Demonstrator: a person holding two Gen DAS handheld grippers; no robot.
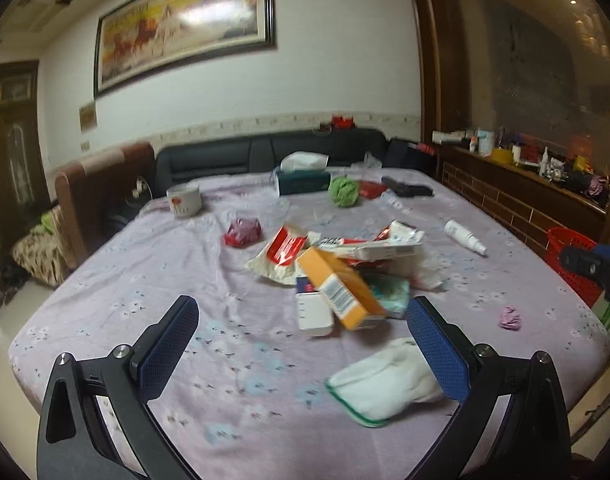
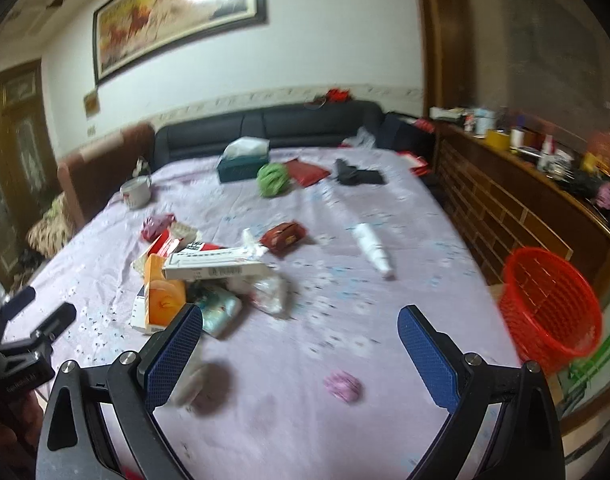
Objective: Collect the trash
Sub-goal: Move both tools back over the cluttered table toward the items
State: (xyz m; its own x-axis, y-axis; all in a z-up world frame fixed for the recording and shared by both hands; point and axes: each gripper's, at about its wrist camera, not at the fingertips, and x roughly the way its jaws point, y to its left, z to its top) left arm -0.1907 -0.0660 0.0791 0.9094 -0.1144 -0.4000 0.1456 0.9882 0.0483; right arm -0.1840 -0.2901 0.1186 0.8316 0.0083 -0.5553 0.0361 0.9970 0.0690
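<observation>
- Trash lies in a heap (image 1: 345,268) on the lilac cloth of the bench (image 1: 125,288), with stray bits around it; the red basket (image 2: 549,312) stands off the bench's right edge
- left gripper (image 1: 303,352) stands wide and empty, tipped gently down over the near side of the bench; the white cloth (image 1: 381,384) lies just inside its right finger, and the orange box (image 1: 341,288) at the heap's near edge sits just beyond its tips
- right gripper (image 2: 301,354) is also wide with nothing held, pitched down rather more steeply; the small pink wad (image 2: 343,386) lies on the bench between and just below its fingers, and the heap is off to its left
- Judged step: a first pick, nothing collected yet as far as these views show
- To do it well, I would take one loose piece at a time: the pink wad suits the right gripper, being closest to the basket; come down straight over it so both pads meet it and not the cloth
- The orange box is stacked on other packets, so lifting it slowly should keep the heap from sliding
- Further from the heap, a white spray bottle (image 2: 373,246) and a green ball (image 2: 273,178) lie apart
</observation>
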